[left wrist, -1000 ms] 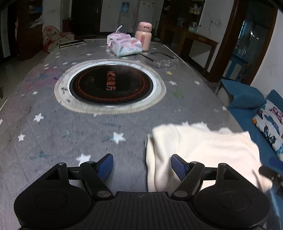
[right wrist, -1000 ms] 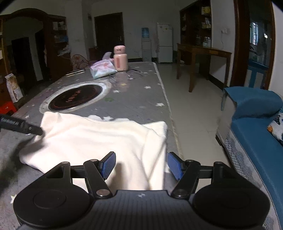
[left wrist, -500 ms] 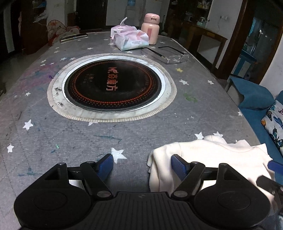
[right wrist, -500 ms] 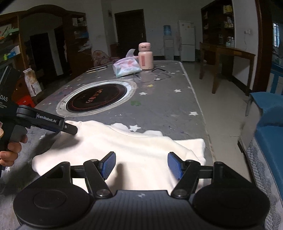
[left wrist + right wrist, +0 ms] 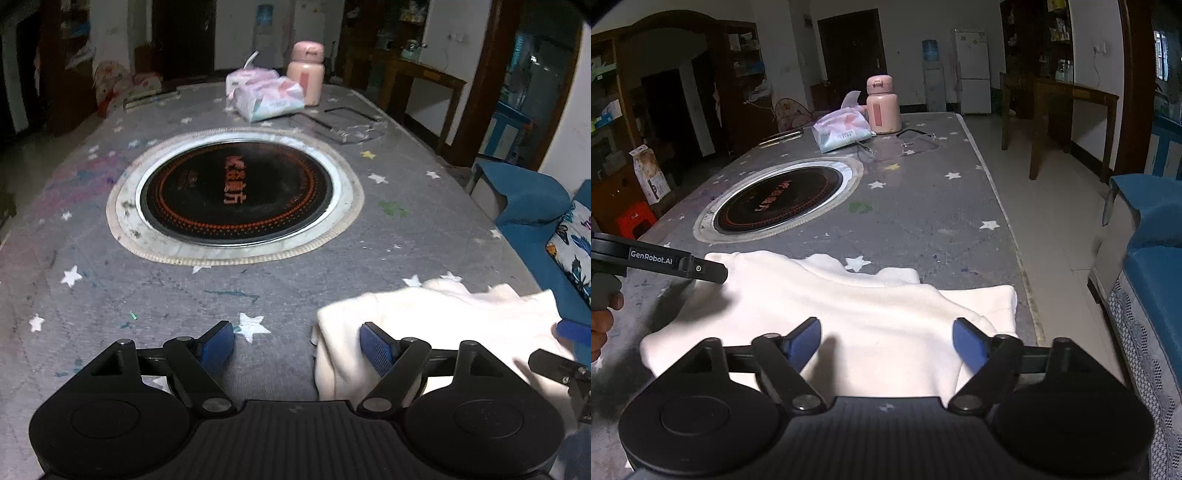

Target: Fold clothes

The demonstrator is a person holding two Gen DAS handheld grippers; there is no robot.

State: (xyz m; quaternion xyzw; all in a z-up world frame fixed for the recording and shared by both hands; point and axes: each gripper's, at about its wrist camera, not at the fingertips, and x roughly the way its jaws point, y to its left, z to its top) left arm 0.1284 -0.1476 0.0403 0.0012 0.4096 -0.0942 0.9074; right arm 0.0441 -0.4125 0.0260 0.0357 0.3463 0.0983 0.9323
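A cream-white garment [image 5: 827, 302] is seen lying partly folded on the near right corner of the grey star-patterned worktop [image 5: 923, 206], one hem reaching the worktop's right edge, with the floor beyond it. The right claw [image 5: 886, 341] is held wide above the cloth; its jaws have just been opening, cloth lies below them, and nothing is pinched. The left claw [image 5: 297, 341] is likewise held wide at the garment's left edge, one blue pad over the cloth, the other over bare worktop, nothing gripped.

Several risks can be judged from this. With neither claw holding the fabric, the raised fold near the collar may be expected to slump and lose its line. Should the cloth be dragged toward the right, the overhanging corner could be pulled off the worktop. A single layer, rather than the whole stack, could be caught by a shallow pinch, so that the fold would be peeled apart. The round induction hob [image 5: 236, 195] set into the worktop, the pink flask [image 5: 882, 105] and the tissue pack [image 5: 842, 131] are well apart from the garment and are unlikely to be disturbed.
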